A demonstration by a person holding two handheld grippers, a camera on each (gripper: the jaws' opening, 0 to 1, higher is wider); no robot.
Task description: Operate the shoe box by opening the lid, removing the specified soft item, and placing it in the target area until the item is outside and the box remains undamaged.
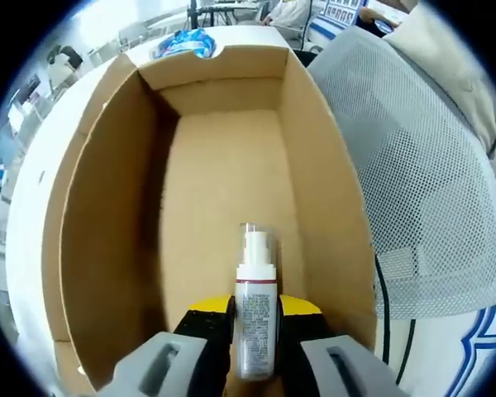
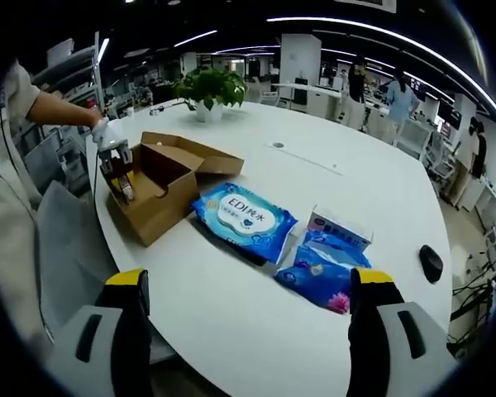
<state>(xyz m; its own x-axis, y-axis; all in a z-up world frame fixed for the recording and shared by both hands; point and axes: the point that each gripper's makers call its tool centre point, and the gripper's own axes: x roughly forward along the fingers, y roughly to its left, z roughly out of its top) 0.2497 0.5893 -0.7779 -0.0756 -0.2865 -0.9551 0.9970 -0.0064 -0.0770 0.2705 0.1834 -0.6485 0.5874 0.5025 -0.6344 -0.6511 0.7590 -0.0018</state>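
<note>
The brown cardboard shoe box (image 1: pixel 107 207) lies open beneath my left gripper (image 1: pixel 256 308), its floor bare. That gripper is shut on a small white spray bottle (image 1: pixel 255 331) with a clear cap, held upright over the box's near end. In the right gripper view the same box (image 2: pixel 169 194) sits at the table's left edge with its lid (image 2: pixel 194 157) folded back. A gloved hand holds the left gripper (image 2: pixel 116 169) over the box. My right gripper (image 2: pixel 250 285) hangs wide open above the table, holding nothing. A blue wet-wipe pack (image 2: pixel 244 219) lies right of the box.
Blue tissue packs (image 2: pixel 322 277) and a small carton (image 2: pixel 339 227) lie on the white round table (image 2: pixel 339 141). A black mouse (image 2: pixel 431 263) sits far right, a potted plant (image 2: pixel 211 87) at the back. A grey mesh chair (image 1: pixel 413 165) stands beside the box.
</note>
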